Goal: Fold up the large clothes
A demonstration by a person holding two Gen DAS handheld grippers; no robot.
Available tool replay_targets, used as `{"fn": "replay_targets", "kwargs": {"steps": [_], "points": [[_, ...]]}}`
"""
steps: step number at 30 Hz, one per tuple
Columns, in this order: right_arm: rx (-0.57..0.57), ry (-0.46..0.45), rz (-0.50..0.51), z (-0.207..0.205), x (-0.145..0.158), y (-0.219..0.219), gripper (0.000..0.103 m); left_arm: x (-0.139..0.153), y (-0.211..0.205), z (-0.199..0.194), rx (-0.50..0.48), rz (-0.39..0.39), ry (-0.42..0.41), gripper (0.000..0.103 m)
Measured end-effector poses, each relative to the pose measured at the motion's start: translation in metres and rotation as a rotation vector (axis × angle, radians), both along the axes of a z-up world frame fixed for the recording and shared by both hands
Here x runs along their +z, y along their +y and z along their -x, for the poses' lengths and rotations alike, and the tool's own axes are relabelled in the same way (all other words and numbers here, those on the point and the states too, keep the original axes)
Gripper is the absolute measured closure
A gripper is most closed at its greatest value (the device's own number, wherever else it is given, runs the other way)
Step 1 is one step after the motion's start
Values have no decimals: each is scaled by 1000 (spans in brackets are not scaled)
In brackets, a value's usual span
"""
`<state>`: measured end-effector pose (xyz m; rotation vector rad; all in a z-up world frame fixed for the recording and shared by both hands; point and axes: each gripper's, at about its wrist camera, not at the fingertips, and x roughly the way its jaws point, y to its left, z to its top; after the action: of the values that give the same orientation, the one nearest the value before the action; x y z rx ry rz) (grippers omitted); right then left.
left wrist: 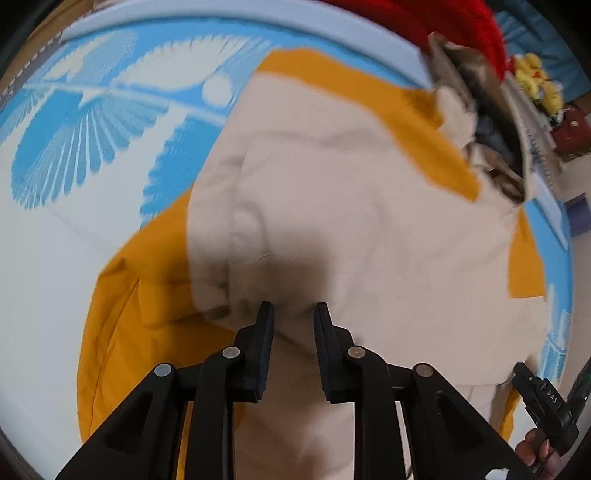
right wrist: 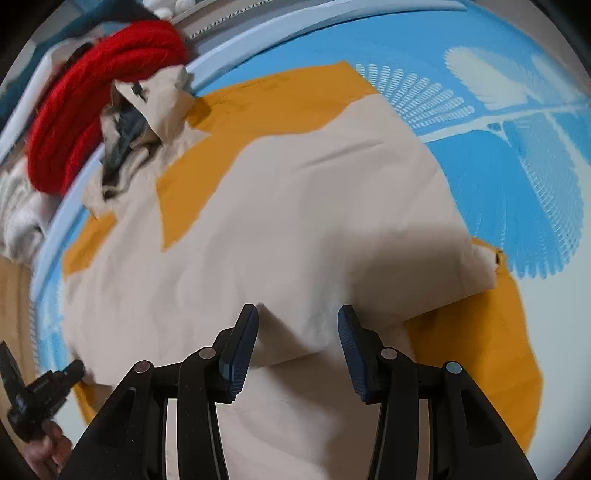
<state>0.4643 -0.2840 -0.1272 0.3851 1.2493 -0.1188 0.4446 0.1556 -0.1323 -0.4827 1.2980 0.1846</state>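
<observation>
One fold lies flat: beige-and-mustard cloth jacket (right wrist: 295,221) under both parted, empty claws, left gripper (left wrist: 293,308) and right gripper (right wrist: 297,314); further folds remain.

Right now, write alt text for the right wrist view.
The right gripper hangs open over a beige and mustard garment spread on a blue and white patterned sheet. A red knit lies heaped at upper left; the other gripper shows lower left.

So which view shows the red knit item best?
The right wrist view: the red knit item shows nearly whole, a thick roll past the beige-and-mustard garment. In the left wrist view only part of it shows, cut by the top edge.
</observation>
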Motion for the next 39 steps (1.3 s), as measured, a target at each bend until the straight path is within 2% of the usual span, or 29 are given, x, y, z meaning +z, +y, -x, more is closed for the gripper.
{"fn": "replay_targets", "kwargs": {"steps": [2,4,11,15,19,23,26,29,34,36,39], "points": [[-30,36,12,3,-4,-8,57,8,-4,0,-4,-13,-19,85],[-20,16,38,3,4,-10,57,26,-14,-1,-54,-43,-68,85],[139,-252,199,23,82,6,57,78,-46,12,-157,-129,-241,83],[175,-338,241,42,115,13,57,99,-55,27,-192,-160,-303,80],[194,-372,242,62,135,15,57,123,-63,44,-209,-191,-367,74],[221,-376,311,73,147,13,57,142,-70,61,-245,-277,-422,73],[218,-365,300,75,153,6,57,154,-74,68,-264,-298,-442,73],[209,-363,283,71,159,2,57,167,-77,70,-266,-287,-450,73],[212,-386,302,65,171,-5,57,186,-86,40,-262,-234,-434,74],[207,-392,314,64,173,-8,58,190,-91,16,-266,-216,-427,81],[195,-387,313,59,172,-15,74,194,-99,-30,-288,-282,-449,85]]}}
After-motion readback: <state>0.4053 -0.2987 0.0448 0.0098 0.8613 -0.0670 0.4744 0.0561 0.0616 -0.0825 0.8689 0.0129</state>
